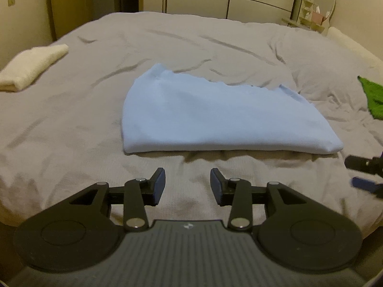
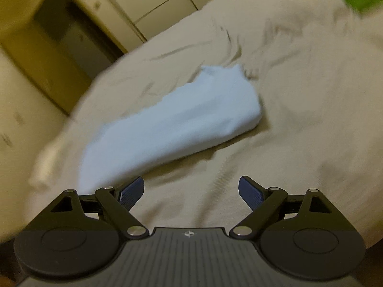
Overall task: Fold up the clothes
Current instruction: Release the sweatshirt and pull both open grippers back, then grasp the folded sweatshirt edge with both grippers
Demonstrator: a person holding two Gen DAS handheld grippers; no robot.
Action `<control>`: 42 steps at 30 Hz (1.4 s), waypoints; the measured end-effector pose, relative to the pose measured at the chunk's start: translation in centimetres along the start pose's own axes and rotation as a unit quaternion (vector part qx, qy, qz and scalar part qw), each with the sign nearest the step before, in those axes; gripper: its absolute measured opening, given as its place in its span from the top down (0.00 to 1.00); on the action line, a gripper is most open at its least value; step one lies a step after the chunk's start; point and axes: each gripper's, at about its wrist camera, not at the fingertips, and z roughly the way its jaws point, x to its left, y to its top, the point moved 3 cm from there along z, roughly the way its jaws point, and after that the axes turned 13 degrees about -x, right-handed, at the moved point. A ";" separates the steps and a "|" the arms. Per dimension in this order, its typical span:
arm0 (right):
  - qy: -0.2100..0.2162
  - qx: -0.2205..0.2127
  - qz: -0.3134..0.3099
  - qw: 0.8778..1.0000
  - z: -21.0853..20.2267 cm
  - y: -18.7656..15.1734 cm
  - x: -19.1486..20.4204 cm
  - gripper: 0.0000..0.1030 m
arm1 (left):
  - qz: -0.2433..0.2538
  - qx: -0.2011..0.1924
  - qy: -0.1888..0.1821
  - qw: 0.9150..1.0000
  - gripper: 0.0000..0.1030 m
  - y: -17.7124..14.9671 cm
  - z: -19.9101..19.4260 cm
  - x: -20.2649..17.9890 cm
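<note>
While the light blue garment [image 1: 215, 117] lay folded flat on the grey bedspread [image 1: 71, 124], both grippers sat just short of it with nothing in them. The left gripper [image 1: 187, 186] had its jaws spread apart, empty, hovering over bare bedspread, and the garment's thick folded edge ran straight across just ahead of the jaw tips. The ragged, wavy edge of the garment was on the far side from the jaws.

The right gripper [image 2: 191, 192] was opened even wider, also empty. Its view was pretty blurry, but the same blue garment [image 2: 167, 124] stretched diagonally ahead of the jaws, with its near end just past the left finger [image 2: 132, 191] and its far end off ahead and to the right. Couldn't tell if that finger was actually touching the cloth or just in front of it.

Far off to the left of the left gripper's jaws, a folded cream towel [image 1: 31, 67] sat near the bed's edge. Far to the right of them was a bit of green cloth [image 1: 372, 95], and the right gripper's dark fingers poked in at that view's right edge.
</note>
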 end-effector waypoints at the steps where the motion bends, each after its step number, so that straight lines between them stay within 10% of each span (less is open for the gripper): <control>1: 0.019 0.001 0.046 0.999 0.3 0.0 -0.9 0.14 | -0.005 0.000 -0.007 1.000 0.65 0.0 0.3 0.0; 14: 0.045 -0.048 0.296 0.953 6.5 0.5 -7.7 0.34 | -0.026 0.005 -0.060 0.998 0.66 1.7 7.4 -0.6; 32: -0.027 -0.049 0.242 0.969 9.3 1.7 -7.3 0.76 | 0.008 0.063 -0.099 0.993 0.67 2.4 14.7 -2.2; 38: -0.053 -0.101 0.002 0.993 7.6 3.9 1.3 0.82 | -0.058 0.040 -0.089 0.994 0.69 3.6 12.6 2.9; 42: -0.054 -0.148 -0.263 0.952 7.6 1.9 11.0 0.82 | -0.113 0.031 -0.082 0.990 0.70 3.8 11.4 7.3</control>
